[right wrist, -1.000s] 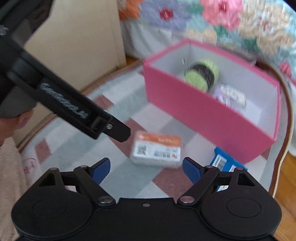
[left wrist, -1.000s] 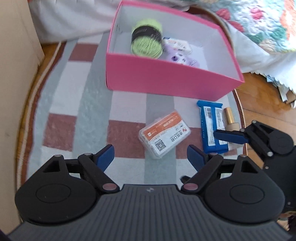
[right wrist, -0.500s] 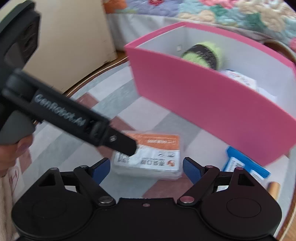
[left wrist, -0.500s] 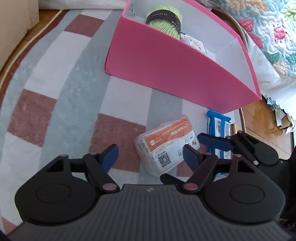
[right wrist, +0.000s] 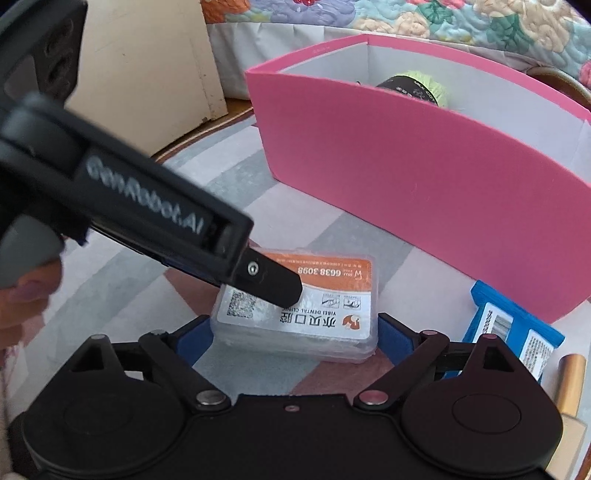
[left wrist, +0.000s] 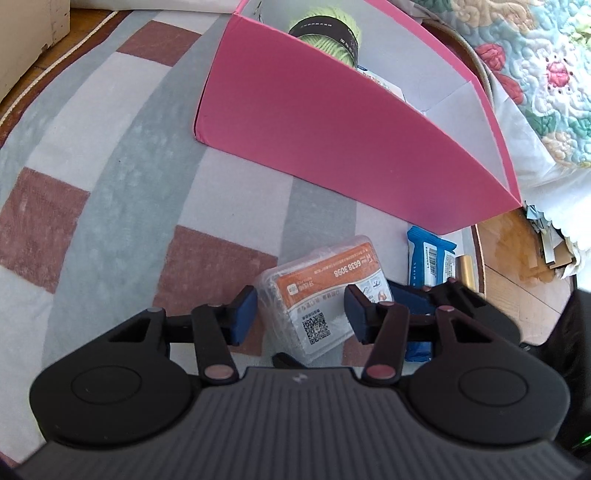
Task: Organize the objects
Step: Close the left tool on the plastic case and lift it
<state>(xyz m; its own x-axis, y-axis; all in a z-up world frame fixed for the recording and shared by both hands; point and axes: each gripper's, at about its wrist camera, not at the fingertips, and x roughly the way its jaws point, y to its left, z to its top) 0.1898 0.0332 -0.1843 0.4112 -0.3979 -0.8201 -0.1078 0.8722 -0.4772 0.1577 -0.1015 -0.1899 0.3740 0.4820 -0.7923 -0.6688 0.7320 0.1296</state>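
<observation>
- Checked rug [left wrist: 110, 184] on the floor carried everything, with a quilted bed [right wrist: 443, 22] behind it.
- Pink box [left wrist: 332, 129] sat open on the rug, green yarn ball [left wrist: 328, 37] already inside.
- Clear plastic case with the orange dental label [left wrist: 325, 295] lay on the rug just in front of the box, not in it yet.
- Blue wipes packet [right wrist: 513, 332] and a gold tube [right wrist: 570, 384] were just beside the case.
- Left claw [left wrist: 301, 314] was closing around the case's narrow side; pads looked close but I couldn't see them pressing.
- Right claw [right wrist: 295, 336] was opening, straddling the same case, not gripping.
- Risk, I reckon: both claws crowded one slick case, so they could knock together or squirt it sideways into the packet.
</observation>
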